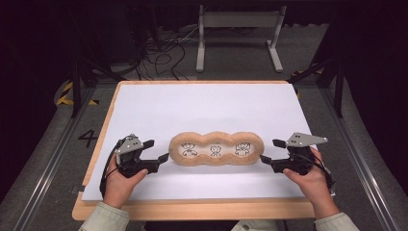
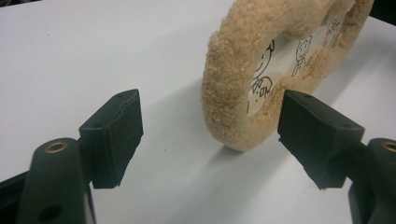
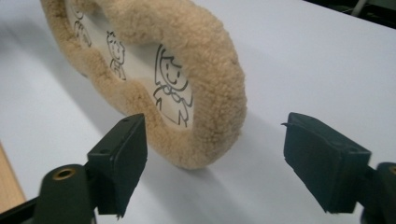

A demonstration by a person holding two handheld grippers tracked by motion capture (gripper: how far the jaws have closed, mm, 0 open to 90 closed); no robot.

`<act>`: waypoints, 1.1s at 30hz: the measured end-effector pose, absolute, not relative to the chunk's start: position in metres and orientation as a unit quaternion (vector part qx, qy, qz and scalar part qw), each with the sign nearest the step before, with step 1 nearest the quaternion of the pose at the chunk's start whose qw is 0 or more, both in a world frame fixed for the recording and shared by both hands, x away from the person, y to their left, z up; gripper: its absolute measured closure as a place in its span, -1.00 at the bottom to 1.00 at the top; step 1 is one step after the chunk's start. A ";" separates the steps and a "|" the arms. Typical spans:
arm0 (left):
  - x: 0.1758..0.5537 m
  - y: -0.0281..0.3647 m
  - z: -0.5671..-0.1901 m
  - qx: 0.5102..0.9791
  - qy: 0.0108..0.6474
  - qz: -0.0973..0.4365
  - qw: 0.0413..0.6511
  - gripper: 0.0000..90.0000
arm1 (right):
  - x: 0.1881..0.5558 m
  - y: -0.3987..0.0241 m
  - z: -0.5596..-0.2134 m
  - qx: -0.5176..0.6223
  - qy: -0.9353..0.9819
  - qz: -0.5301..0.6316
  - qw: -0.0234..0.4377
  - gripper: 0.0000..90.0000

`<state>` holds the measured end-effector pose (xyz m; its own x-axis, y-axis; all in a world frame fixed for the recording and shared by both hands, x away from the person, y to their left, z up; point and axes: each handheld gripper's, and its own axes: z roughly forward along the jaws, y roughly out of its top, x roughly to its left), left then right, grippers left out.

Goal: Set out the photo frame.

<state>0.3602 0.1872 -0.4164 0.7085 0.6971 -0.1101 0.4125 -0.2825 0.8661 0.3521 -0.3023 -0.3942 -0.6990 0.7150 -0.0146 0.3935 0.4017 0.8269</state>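
Two grippers flank one object: a tan fleecy frame (image 1: pixel 216 148), three joined loops with small line-drawn figures on white panels inside, lying flat on the white sheet (image 1: pixel 207 106) that covers the desk (image 1: pixel 192 210). Left gripper (image 1: pixel 160 150) sits just off the frame's left end, jaws spread wide, nothing clamped. Right gripper (image 1: pixel 270 150) sits just off the frame's right end, jaws also wide, nothing clamped.

In the left gripper view the frame's (image 2: pixel 233 84) end lies ahead of the gap, nearer the right-hand jaw, not touching either. In the right gripper view the frame's (image 3: pixel 215 88) end sits between the jaws' lines, closer to the left-hand one.

Judgement: step in hand looks like a two-ended pickup, or a release just made; cannot tell which. For a clean grasp, centre each gap on the plush rim, advance level with the frame until the pile is well between the pads, close both ends together. Soft pile compresses; expect sag at the middle loop.
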 end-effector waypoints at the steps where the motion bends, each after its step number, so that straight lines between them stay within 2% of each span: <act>1: 0.360 0.189 -0.416 0.788 0.352 0.147 0.484 -0.49 | 0.351 -0.303 -0.394 0.338 0.818 0.426 0.187 -0.56; 12: 0.358 0.201 -0.419 0.784 0.367 0.139 0.481 -0.52 | 0.346 -0.324 -0.397 0.337 0.824 0.423 0.172 -0.71; 17: 0.355 0.207 -0.423 0.787 0.370 0.137 0.474 -0.53 | 0.346 -0.336 -0.399 0.342 0.816 0.434 0.171 -0.65; 22: 0.353 0.212 -0.426 0.784 0.378 0.131 0.474 -0.53 | 0.348 -0.344 -0.405 0.344 0.819 0.429 0.162 -0.65; 23: 0.355 0.213 -0.427 0.786 0.370 0.146 0.473 -0.53 | 0.348 -0.346 -0.406 0.344 0.822 0.426 0.159 -0.66; 28: 0.353 0.215 -0.431 0.786 0.380 0.134 0.468 -0.53 | 0.347 -0.351 -0.413 0.349 0.823 0.417 0.162 -0.66; 33: 0.356 0.215 -0.438 0.793 0.402 0.142 0.436 -0.51 | 0.348 -0.356 -0.426 0.352 0.824 0.415 0.157 -0.64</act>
<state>0.3559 0.2149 -0.4379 0.6368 0.7609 -0.1246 0.5126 -0.2971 0.8055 0.3477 -0.3558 -0.4263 -0.7022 0.7112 0.0332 0.4501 0.4074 0.7946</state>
